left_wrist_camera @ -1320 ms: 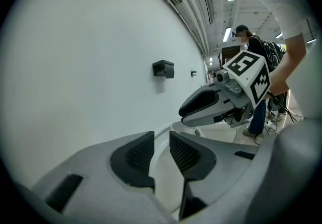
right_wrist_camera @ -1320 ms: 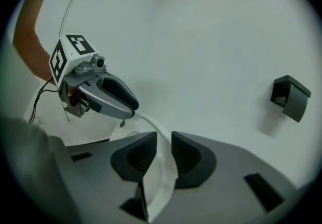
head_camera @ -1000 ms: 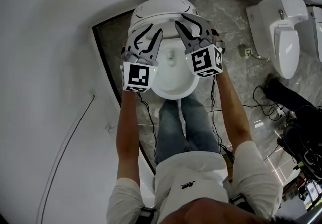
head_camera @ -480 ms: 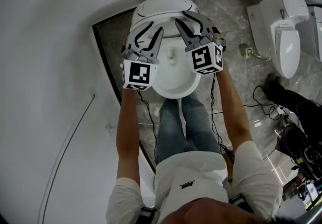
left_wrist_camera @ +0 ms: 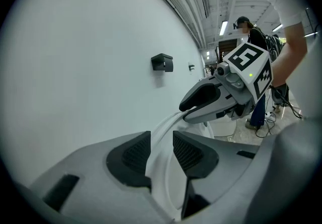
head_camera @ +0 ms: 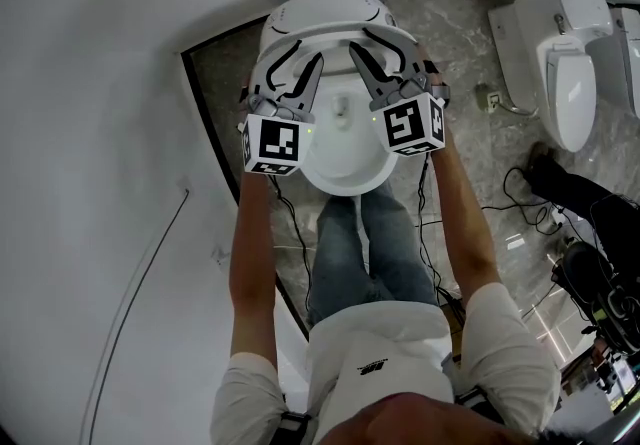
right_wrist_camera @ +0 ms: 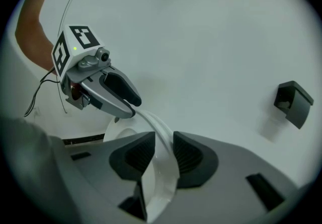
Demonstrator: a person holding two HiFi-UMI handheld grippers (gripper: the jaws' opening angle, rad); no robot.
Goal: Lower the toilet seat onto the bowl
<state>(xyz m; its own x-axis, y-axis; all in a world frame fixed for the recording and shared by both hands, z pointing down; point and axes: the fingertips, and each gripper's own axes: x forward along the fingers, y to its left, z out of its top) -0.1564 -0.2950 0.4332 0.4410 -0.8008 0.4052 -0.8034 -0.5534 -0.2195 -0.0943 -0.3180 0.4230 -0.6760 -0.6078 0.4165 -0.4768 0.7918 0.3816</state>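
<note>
Got the toilet seat (left_wrist_camera: pixel 166 127) at upper centre of the head view, just above the bowl (head_camera: pixel 345 173) in frame, rim edge running through both tongs. Seeing left gripper (head_camera: pixel 303 57) jaws apart round it, just been opening. Right gripper (head_camera: pixel 369 41) also slack round it, just nudged closer. Tight against the white wall (head_camera: pixel 100 83) on the left. Open marble floor (head_camera: pixel 470 63) on the right, with cables (head_camera: pixel 520 208) and a second toilet (head_camera: pixel 560 53) at upper right.

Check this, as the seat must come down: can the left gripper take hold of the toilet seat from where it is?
Probably yes: the left gripper straddles the rim of the toilet seat. Its jaws have just been opening, the rim stands between them, and nothing blocks them.
</note>
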